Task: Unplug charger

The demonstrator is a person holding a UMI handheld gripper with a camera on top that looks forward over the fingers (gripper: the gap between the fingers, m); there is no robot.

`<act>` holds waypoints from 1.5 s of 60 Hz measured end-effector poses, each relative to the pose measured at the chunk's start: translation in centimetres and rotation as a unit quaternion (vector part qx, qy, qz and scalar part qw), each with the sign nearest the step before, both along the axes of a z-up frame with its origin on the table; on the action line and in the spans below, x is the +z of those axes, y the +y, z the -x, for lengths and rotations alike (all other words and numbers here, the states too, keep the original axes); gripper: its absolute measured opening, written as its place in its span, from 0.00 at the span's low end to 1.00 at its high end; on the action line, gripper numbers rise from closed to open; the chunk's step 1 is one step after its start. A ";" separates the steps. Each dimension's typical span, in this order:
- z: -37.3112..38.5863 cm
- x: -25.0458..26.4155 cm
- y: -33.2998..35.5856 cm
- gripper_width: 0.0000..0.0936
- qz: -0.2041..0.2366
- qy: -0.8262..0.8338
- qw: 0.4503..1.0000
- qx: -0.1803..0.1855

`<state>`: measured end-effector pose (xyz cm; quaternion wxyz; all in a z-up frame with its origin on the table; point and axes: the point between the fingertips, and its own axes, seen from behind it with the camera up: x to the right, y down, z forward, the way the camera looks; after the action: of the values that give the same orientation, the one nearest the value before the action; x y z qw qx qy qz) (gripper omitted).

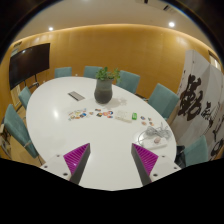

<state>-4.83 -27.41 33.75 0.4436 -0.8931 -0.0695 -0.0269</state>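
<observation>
Magenta-padded gripper [111, 158] at the bottom centre of the frame, fingers spread wide, nothing held between them; left pad [76, 154] and right pad [148, 157] well apart, both above the near edge of a large white oval table [60, 130]; further up the tabletop, near the frame's centre, a dark grey pot with a green leafy plant [104, 86]; left of the pot, a small dark flat rectangular device [76, 96]; just below the pot, a row of small multicoloured items [90, 114], too small to identify; right of those, a small white block-shaped object [125, 116], possibly the charger, though could not tell for certain; further right, a cluster of clear glassy objects [153, 133] close to the table's right edge; teal upholstered chairs [163, 99] ringed round the table; dark rectangular wall screen [28, 60] in the upper left of the frame on a warm orange wooden wall [120, 50]; white banner with bold black brush lettering [200, 100] at the right of the frame.
</observation>
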 end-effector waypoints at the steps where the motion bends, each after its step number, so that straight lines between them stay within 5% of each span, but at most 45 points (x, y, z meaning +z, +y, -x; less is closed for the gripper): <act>1: 0.0 -0.1 -0.1 0.92 0.003 0.001 1.000 0.000; 24: -10.1 -12.8 1.3 0.93 0.051 0.017 0.999 -0.002; 55: -33.8 -27.4 24.7 0.92 -0.057 0.035 0.997 -0.024; 64: -34.5 -30.1 28.5 0.74 -0.065 0.054 0.996 -0.015; 70: -35.8 -30.7 29.6 0.38 -0.073 0.052 0.995 -0.033; 82: -35.6 -30.7 29.7 0.35 -0.090 0.037 0.995 -0.017; 90: -35.5 -30.7 29.8 0.23 -0.076 0.059 0.995 -0.017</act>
<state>30.64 2.41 3.08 0.5127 -0.8581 -0.0257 0.0128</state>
